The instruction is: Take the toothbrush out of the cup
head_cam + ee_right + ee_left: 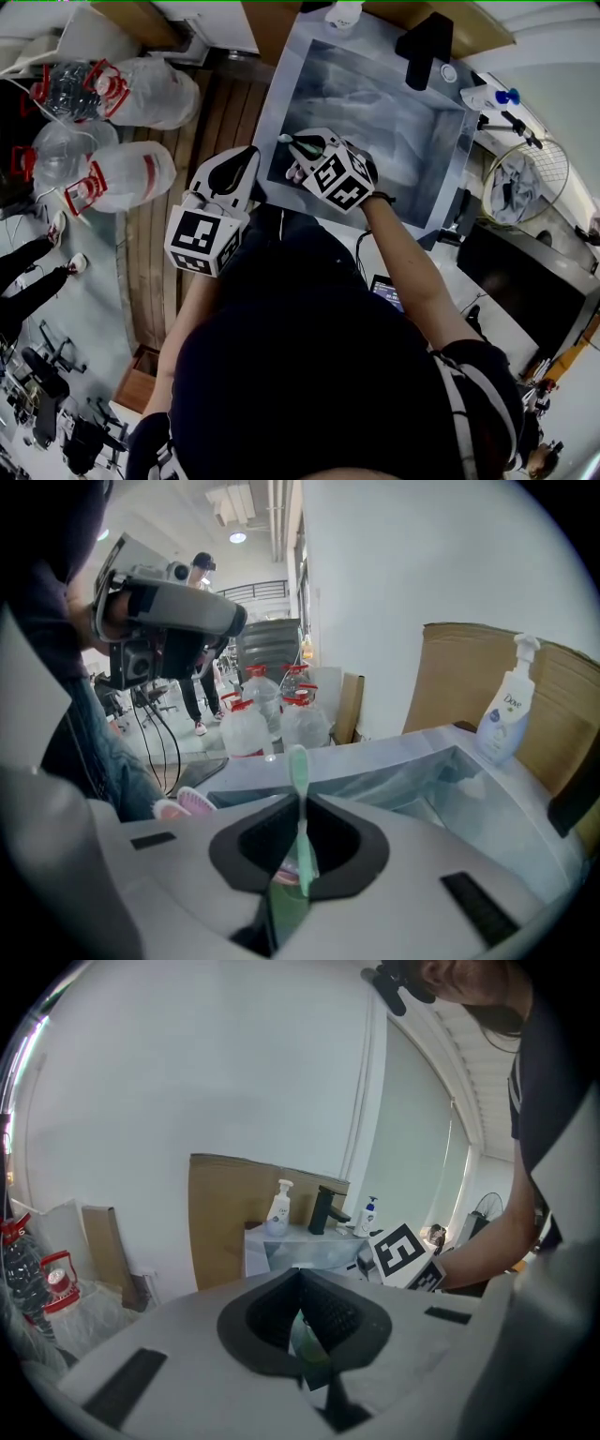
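Over the sink (375, 103), the green toothbrush (297, 766) is pinched upright by the right hand-held gripper (300, 797), jaws closed on it, for lifting out. What is judged the cup (306, 1344) is clamped steady by the left hand-held gripper (300, 1274).

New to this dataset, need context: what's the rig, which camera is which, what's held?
No robot here: a person holds a two-jaw gripper in each hand; the black-and-white marker cubes are part of them. The head view looks down from a camera on their head. The other two cameras ride on the left gripper and the right gripper, looking along their jaws. Ahead is a grey rectangular sink with a black faucet. The right gripper's jaws pinch a pale green plastic toothbrush. The left gripper's jaws are together; nothing clearly held.
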Demonstrator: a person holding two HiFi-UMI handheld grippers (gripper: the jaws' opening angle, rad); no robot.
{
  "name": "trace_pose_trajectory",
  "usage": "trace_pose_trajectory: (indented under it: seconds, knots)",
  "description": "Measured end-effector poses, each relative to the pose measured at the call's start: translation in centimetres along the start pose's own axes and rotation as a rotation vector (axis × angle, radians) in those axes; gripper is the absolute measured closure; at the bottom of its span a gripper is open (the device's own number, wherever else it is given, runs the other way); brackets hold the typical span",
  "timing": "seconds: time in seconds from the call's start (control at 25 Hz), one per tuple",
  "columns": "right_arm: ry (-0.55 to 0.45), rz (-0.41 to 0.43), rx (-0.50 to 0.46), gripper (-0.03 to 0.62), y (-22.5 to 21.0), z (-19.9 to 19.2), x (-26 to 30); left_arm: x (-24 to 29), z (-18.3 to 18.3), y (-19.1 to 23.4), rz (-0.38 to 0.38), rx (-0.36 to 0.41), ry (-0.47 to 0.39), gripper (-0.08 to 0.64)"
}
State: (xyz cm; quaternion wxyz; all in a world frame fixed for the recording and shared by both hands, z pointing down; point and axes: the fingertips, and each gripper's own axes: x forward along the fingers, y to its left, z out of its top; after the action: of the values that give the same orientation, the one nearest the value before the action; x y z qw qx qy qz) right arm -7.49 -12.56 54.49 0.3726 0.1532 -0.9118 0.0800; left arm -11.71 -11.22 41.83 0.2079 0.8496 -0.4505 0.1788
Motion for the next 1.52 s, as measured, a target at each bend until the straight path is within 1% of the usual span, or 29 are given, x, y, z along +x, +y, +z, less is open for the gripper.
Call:
trace_pose_trajectory:
  seconds: [0.2,0.48,0.56,0.68,0.84,1.0,1.08,1.12,1.24,1.36,1.44,1.52]
  knots:
    - [-0.121,-0.033,0.064,0.548,-0.8,2.9,-2.6,0.4,0.3,-0.7,-0.026,0.014,-0.004,0.538]
    - [-0.288,-0.128,0.114,0.548,-1.6,7.5,-9.4,1.4,1.1,-2.3,-0.088,0.045,-0.013,0.538]
    - [-0.312,-0.174,0.126,0.548,-2.0,7.9,-11.3,1.8,1.4,-2.8,-0.11,0.054,-0.017,0.538]
    - [-0.321,-0.245,0.165,0.548,-2.7,7.3,-14.1,2.4,1.8,-3.8,-0.146,0.072,-0.02,0.538]
    - [-0.295,-0.353,0.265,0.548,-4.2,4.7,-17.5,3.2,2.2,-5.3,-0.195,0.095,-0.017,0.538]
    - [-0.233,-0.476,0.386,0.548,-6.2,0.0,-20.4,4.0,2.4,-6.6,-0.239,0.115,-0.007,0.538]
    - [-0.203,-0.519,0.472,0.548,-6.9,-2.6,-21.3,4.4,2.3,-7.2,-0.258,0.125,-0.002,0.538]
    - [-0.192,-0.531,0.53,0.548,-7.2,-4.0,-21.5,4.5,2.3,-7.4,-0.265,0.13,0.0,0.538]
    - [-0.154,-0.536,0.718,0.548,-7.5,-8.0,-21.6,4.6,2.2,-7.9,-0.279,0.138,0.008,0.538]
    - [-0.106,-0.511,0.879,0.548,-7.4,-11.9,-20.4,4.6,2.1,-7.9,-0.279,0.139,0.013,0.538]
    - [-0.083,-0.486,0.958,0.548,-7.5,-14.2,-19.0,4.5,2.1,-7.8,-0.274,0.137,0.016,0.538]
    - [-0.036,-0.471,1.01,0.548,-7.5,-16.1,-17.7,4.4,2.0,-7.6,-0.266,0.135,0.018,0.538]
